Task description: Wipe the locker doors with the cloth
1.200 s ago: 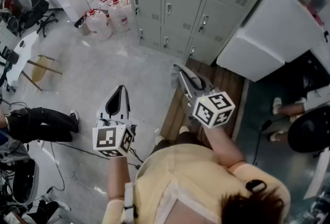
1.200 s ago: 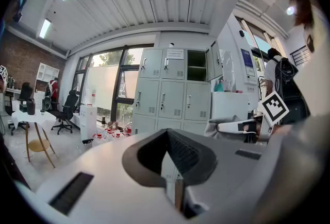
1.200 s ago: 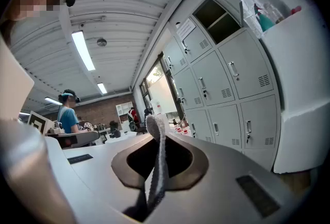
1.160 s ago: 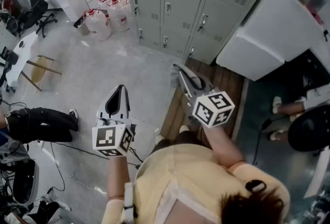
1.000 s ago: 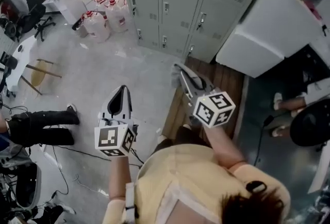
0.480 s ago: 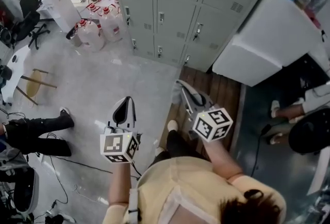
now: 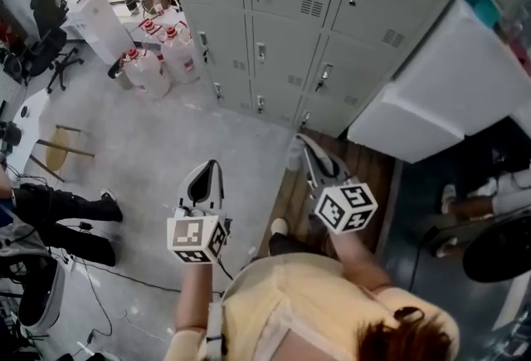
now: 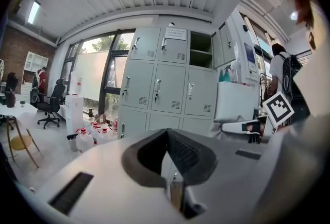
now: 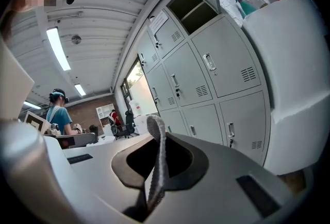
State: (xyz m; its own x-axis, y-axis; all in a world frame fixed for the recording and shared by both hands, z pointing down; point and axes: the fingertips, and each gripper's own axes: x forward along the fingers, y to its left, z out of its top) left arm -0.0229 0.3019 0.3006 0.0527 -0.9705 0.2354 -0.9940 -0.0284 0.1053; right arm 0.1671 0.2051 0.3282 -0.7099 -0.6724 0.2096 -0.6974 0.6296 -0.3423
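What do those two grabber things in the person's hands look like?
The left gripper and right gripper are light grey plastic with dark-lined jaws that taper to a point. Each carries a white cube printed with black square markers. The person wears a pale yellow top.

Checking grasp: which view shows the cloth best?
Right gripper view: cloth stands edge-on, pinched in the right claw. Head view shows only a pale bit of it at the claw tip. Left gripper view: can't make it out.
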